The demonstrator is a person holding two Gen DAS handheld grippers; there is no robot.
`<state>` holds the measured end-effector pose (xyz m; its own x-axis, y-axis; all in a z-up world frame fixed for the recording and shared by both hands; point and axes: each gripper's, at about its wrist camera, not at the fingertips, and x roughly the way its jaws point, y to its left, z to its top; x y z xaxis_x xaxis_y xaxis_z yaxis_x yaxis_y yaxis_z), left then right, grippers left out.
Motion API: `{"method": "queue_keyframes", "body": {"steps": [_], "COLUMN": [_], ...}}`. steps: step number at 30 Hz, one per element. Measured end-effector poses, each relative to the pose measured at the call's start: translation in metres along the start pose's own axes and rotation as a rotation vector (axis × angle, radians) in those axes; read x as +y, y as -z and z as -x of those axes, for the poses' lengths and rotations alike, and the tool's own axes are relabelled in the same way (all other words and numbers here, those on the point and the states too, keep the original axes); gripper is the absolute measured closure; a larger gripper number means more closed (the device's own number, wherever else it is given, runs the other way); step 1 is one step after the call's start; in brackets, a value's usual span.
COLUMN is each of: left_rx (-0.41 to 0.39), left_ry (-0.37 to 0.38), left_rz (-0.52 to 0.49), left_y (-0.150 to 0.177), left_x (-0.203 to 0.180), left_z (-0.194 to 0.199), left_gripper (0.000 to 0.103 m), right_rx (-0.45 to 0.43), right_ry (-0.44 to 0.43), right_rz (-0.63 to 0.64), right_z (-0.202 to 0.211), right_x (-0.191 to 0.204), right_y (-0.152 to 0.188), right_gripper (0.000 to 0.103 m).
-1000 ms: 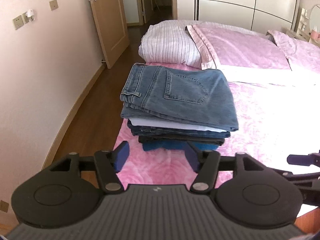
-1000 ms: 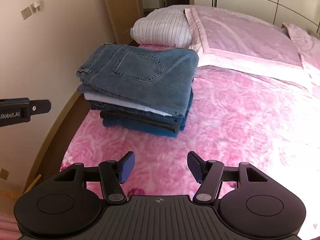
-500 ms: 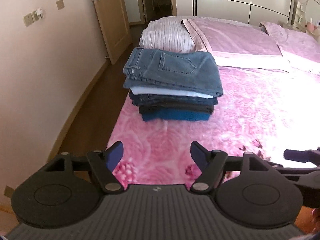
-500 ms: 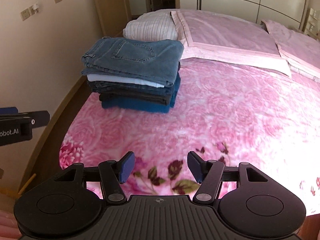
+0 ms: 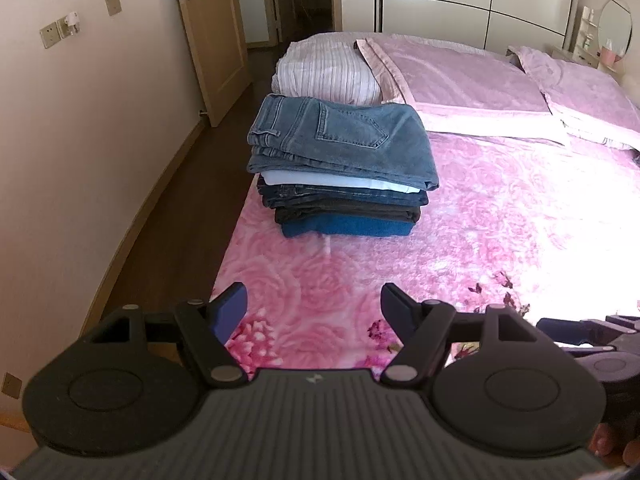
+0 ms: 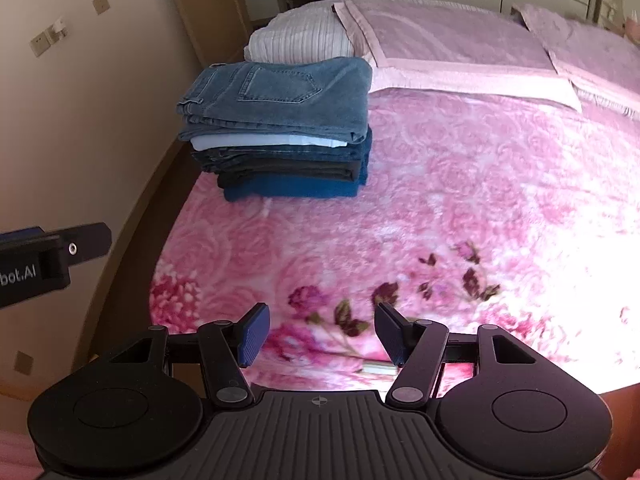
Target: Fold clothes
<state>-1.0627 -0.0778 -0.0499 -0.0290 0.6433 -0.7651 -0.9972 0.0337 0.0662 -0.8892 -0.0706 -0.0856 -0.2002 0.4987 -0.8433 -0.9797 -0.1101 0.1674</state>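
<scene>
A stack of folded clothes [image 5: 348,188] sits on the pink floral bedspread [image 5: 460,240] near the bed's left edge, with folded light blue jeans [image 5: 344,140] on top. It also shows in the right wrist view [image 6: 288,140]. My left gripper [image 5: 314,310] is open and empty, well short of the stack above the bed's near end. My right gripper [image 6: 320,334] is open and empty, also back from the stack. The left gripper's body [image 6: 48,258] shows at the left of the right wrist view.
A striped pillow [image 5: 326,70] lies behind the stack. Lilac pillow covers [image 5: 460,76] lie across the head of the bed. Wood floor [image 5: 176,200] and a wall run along the bed's left side, with a door [image 5: 208,32] beyond. Wardrobes stand at the back.
Both grippers have pulled back from the clothes stack toward the foot of the bed. The stack now looks smaller and farther away. Both stay open and empty.
</scene>
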Motion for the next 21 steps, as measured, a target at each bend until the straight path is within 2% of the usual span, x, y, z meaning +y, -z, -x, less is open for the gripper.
{"method": "queue_keyframes", "body": {"steps": [8, 21], "left_rx": [0.014, 0.039], "left_ry": [0.023, 0.040], "left_rz": [-0.022, -0.042], "left_y": [-0.008, -0.009], "left_x": [0.017, 0.026], "left_z": [-0.020, -0.061], "left_gripper": [0.032, 0.032], "right_rx": [0.005, 0.019], "right_ry": [0.029, 0.074], "right_rz": [-0.009, -0.028], "right_z": [-0.016, -0.043], "right_x": [0.019, 0.025], "right_y": [-0.007, -0.019], "right_gripper": [0.041, 0.041]}}
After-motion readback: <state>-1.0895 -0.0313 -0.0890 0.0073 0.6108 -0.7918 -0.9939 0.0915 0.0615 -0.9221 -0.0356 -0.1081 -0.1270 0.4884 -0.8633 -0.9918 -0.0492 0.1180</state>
